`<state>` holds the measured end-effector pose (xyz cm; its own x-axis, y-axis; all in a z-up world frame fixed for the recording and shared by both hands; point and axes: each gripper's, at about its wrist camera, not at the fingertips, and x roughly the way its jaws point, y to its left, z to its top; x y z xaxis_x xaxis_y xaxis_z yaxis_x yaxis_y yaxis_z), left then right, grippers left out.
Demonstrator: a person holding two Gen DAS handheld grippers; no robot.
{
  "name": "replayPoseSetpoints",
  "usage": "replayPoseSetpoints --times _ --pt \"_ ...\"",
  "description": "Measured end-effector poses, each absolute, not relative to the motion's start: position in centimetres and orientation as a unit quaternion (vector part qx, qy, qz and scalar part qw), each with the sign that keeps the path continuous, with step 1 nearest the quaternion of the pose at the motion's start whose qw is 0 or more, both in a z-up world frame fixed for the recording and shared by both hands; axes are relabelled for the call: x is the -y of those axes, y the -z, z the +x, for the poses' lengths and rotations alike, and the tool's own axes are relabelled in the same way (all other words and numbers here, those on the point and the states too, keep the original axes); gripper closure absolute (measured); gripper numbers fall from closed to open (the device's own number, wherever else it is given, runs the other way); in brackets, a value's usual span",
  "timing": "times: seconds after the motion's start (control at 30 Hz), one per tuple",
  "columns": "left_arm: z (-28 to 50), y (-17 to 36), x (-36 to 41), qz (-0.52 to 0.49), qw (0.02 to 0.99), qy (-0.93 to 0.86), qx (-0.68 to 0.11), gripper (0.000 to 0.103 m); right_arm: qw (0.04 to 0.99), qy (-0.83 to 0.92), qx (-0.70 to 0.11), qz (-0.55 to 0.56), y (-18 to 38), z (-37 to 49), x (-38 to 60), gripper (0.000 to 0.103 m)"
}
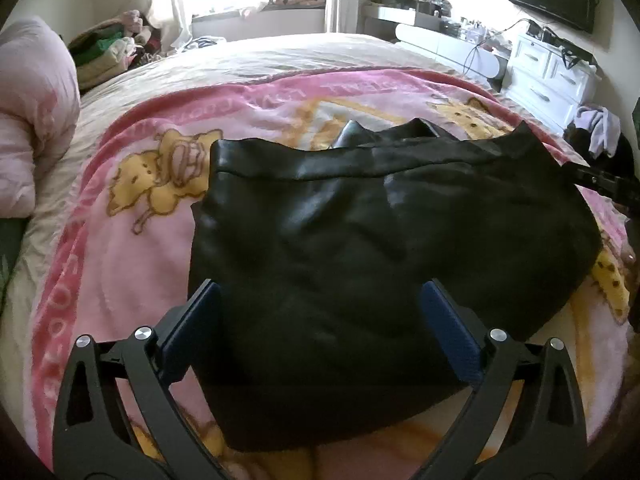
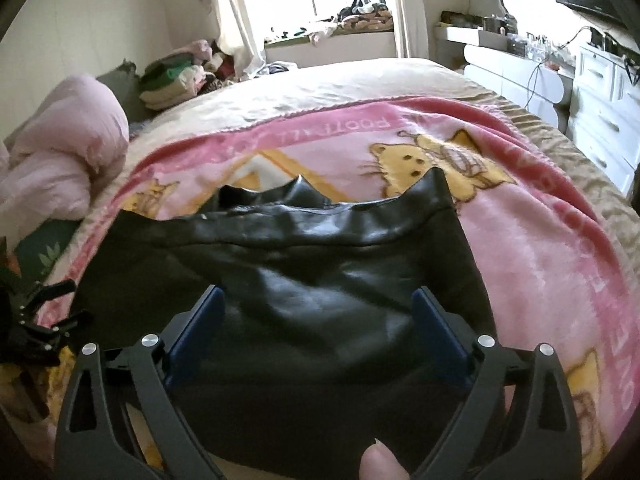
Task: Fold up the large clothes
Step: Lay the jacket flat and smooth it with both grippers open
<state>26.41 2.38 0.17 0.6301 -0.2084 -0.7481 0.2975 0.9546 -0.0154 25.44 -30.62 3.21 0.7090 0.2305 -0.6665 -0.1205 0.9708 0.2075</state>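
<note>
Basically folded: black garment (image 1: pixel 360 248) lying as a compact doubled rectangle on pink blanket (image 1: pixel 120 248), hem edge toward 12 o'clock. Left gripper (image 1: pixel 320 296) and right gripper (image 2: pixel 318 300) both spread wide, gripping nothing, hovering at garment's 6 o'clock edge. Probably one more fold or tidy left.

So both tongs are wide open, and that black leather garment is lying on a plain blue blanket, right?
Not quite. The blanket is pink with yellow cartoon cats, not plain blue, as the left wrist view shows. The rest holds: the black leather garment lies on it, and the left tongs and right tongs are wide open.
</note>
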Motion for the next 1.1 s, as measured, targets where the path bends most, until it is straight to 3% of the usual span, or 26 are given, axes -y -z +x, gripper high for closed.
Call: replayPoseSetpoints --times 0.57,1.1 --pt "24.5 -2.8 -2.5 0.040 0.912 0.142 -0.383 0.009 0.921 -0.135 -0.352 0.100 -4.9 22.8 27.6 0.007" --pt "25.0 -2.9 -4.9 0.040 0.921 0.099 -0.375 0.009 0.912 -0.196 -0.356 0.055 -5.0 20.8 21.6 0.007"
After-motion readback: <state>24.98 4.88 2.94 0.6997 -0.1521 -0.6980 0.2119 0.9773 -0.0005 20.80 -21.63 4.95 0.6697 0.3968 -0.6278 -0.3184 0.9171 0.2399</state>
